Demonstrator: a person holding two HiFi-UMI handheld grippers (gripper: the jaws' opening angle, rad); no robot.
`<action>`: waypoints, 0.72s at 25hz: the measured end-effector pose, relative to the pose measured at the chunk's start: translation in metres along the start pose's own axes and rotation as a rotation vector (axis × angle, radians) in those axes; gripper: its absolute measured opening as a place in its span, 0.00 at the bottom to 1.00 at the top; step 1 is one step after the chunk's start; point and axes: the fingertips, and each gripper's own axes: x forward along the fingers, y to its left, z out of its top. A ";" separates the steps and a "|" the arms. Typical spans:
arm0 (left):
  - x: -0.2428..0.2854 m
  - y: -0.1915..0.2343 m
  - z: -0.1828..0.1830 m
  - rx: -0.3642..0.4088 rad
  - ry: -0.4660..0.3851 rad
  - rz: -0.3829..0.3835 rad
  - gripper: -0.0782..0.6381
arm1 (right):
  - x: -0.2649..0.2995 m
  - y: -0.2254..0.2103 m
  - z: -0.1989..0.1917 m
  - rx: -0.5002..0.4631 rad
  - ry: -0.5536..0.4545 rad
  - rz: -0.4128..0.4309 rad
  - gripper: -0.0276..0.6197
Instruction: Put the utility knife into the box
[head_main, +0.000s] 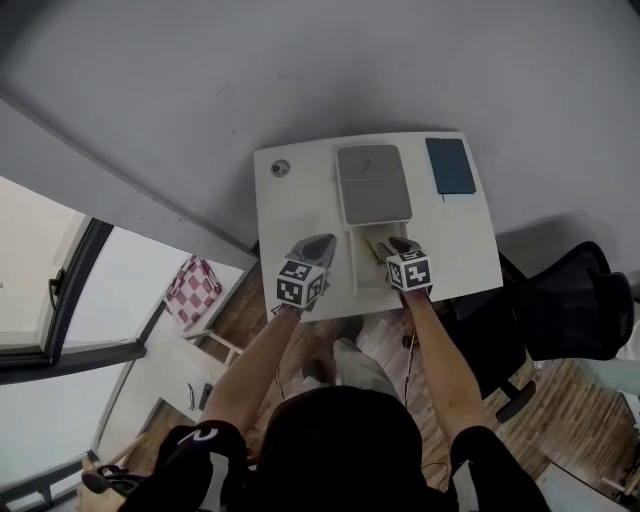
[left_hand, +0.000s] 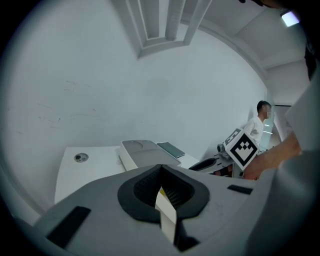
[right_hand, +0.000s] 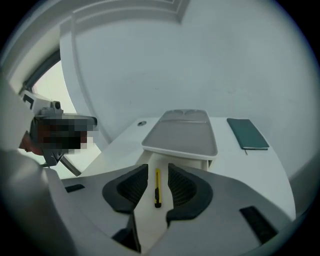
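Against a grey wall, on the white table (head_main: 290, 220), the slim yellow utility knife (right_hand: 157, 187) seems already inside the open white box (right_hand: 182, 134). The right gripper (right_hand: 158, 174) gapes around it without touching, and the left gripper (left_hand: 161, 186) is closed, empty.

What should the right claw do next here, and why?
Probably lift the right claw straight up and away. Its jaws stand apart, touching nothing, and the yellow utility knife between them already seems to lie flat on the floor of the white box, so nothing is left to hold.
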 end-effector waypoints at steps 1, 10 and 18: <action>-0.002 -0.002 0.003 0.005 -0.006 -0.003 0.14 | -0.009 0.001 0.006 -0.001 -0.036 -0.008 0.26; -0.038 -0.036 0.024 0.076 -0.050 -0.045 0.14 | -0.095 0.028 0.041 -0.026 -0.284 -0.082 0.19; -0.081 -0.069 0.038 0.120 -0.096 -0.072 0.14 | -0.168 0.054 0.042 -0.038 -0.420 -0.157 0.10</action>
